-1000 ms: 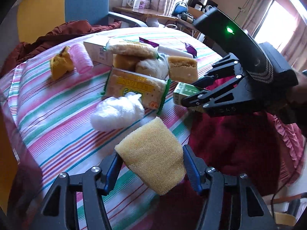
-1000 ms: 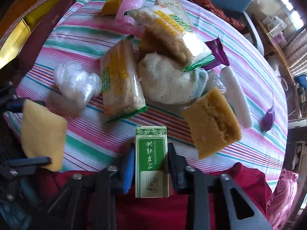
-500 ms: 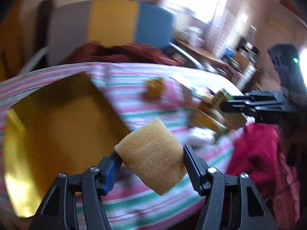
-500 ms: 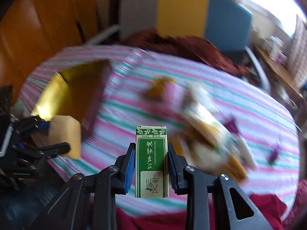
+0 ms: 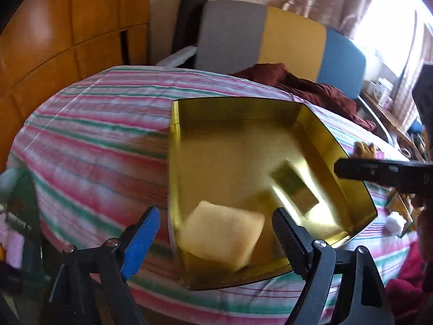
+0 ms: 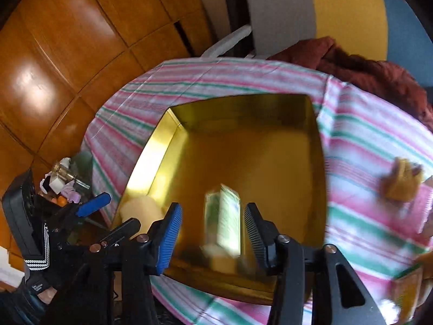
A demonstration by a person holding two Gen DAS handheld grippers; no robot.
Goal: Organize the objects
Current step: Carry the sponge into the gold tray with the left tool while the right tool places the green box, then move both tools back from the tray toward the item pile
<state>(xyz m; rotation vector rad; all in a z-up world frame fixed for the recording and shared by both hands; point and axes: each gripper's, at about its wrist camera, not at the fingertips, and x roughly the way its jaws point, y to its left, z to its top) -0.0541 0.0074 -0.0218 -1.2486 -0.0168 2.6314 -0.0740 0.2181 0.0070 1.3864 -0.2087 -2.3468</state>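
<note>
1. Both hand-held grippers are spread wide with nothing between their pads: the left hand-held gripper (image 5: 213, 233) hangs over the near corner of the gold box (image 5: 238, 113), and the right hand-held gripper (image 6: 213, 230) hangs over the same box from the other side.
2. Below the left one, the yellow sponge (image 5: 222, 234) is blurred but lies low in the box by its near wall; whether it has settled I cannot tell.
3. Between the right one's open fingers, the green carton (image 6: 224, 216) is smeared with motion over the gold floor, so it looks to be dropping or just landed.
4. To do this release well, I judge it best to hold both tools level and apart until the two things stop moving, then lift straight up clear of the box walls, so that neither finger catches a rim.
5. Half a second ago each tool was clamped on its load, sponge in the left and carton in the right, short of the box; now both have let go above it.
6. Other items (image 6: 400, 184) wait on the striped surface (image 5: 94, 146).
</note>
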